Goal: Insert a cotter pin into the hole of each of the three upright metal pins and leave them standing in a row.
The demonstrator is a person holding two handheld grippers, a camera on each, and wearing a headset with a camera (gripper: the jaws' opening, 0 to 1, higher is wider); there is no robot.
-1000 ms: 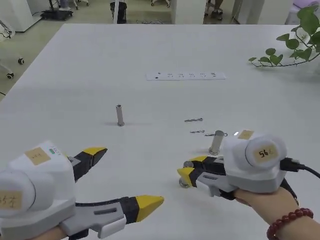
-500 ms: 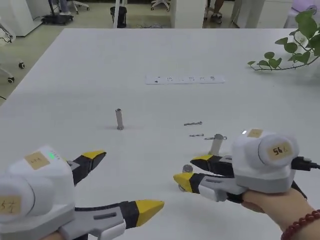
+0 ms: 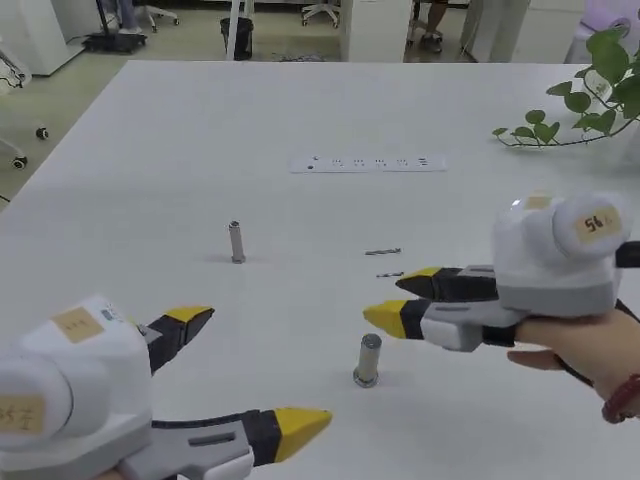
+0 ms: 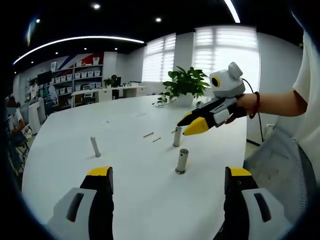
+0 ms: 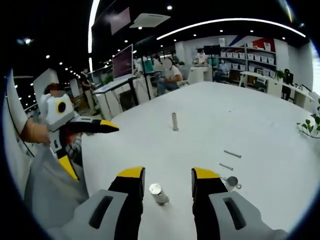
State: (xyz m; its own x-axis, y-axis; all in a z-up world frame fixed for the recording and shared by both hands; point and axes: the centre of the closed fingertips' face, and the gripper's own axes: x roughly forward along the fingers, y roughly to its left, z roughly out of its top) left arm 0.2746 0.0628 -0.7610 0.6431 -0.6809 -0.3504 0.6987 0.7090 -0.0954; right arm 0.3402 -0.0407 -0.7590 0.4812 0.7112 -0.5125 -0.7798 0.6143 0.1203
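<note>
Two bare metal pins stand upright in the head view: a far pin left of centre and a near pin. My right gripper hovers open above and just right of the near pin, which its own view shows as the near pin below its jaws. A third pin with a wire loop at its top stands to the right there. Two loose cotter pins lie beyond. My left gripper is wide open at the lower left, holding nothing.
A white power strip lies across the far middle of the white table. A leafy plant reaches in at the far right. Office desks, shelves and seated people lie beyond the table in the right gripper view.
My right gripper has risen and drawn right, away from the near pin, which now stands uncovered on the table. The third pin has gone behind that gripper. My left gripper has barely moved.
</note>
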